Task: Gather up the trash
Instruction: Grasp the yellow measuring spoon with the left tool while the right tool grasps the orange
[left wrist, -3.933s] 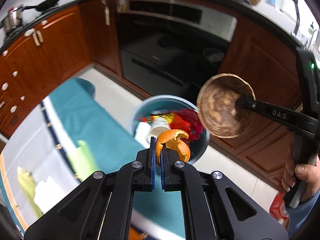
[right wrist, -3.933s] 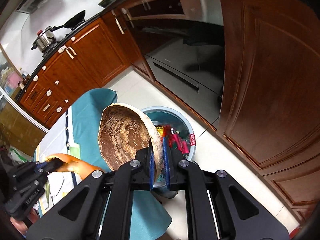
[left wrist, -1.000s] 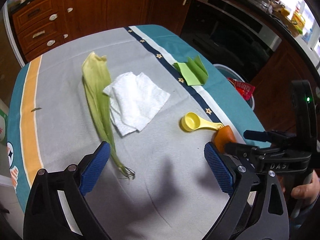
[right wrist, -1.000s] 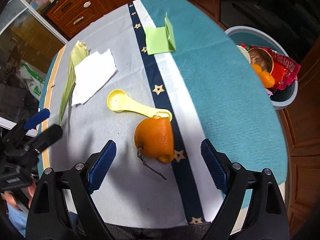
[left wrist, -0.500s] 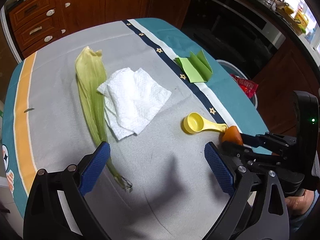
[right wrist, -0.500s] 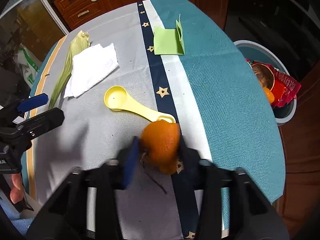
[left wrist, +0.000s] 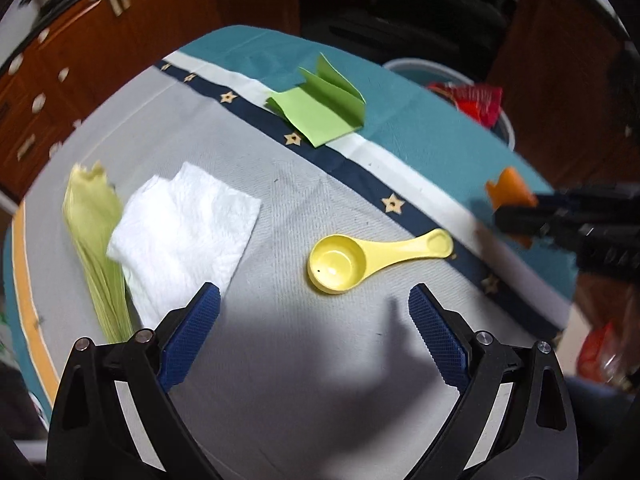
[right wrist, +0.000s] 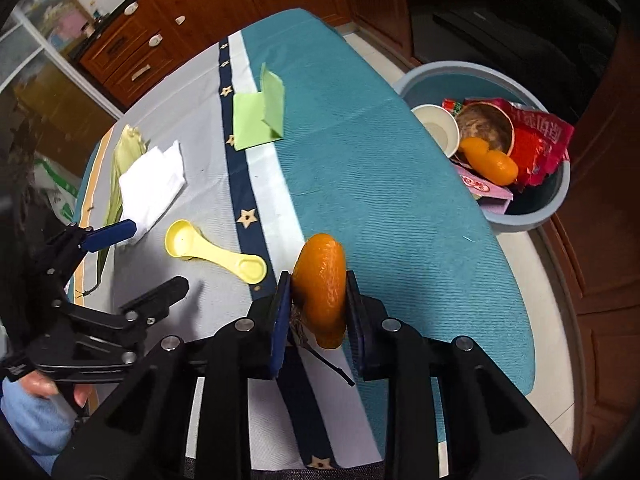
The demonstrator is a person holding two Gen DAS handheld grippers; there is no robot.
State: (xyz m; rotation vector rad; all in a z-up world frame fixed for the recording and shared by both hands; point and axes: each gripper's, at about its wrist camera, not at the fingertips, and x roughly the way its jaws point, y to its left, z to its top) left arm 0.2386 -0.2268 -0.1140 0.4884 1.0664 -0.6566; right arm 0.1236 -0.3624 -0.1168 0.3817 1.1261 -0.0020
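The right tool [right wrist: 318, 306] is clamped on a piece of orange peel [right wrist: 322, 290], its blue pads pressed against both sides of the peel, which is lifted clear of the surface [right wrist: 380, 208]; a dark stem hangs down from the peel. The left tool [left wrist: 312, 332] stands wide apart with nothing between its pads, hovering above the grey part of the cloth. Just ahead of it lies a yellow measuring spoon [left wrist: 360, 258], bowl up. To its left a white paper towel [left wrist: 184, 232] overlaps a pale green corn husk [left wrist: 94, 240]. Farther off, a folded green paper [left wrist: 320, 114] sits across the star-patterned navy stripe. Beyond the surface's edge, on the floor, stands a blue-grey trash bin [right wrist: 556, 196] holding a paper cup, a coconut shell, orange peel and a red wrapper.
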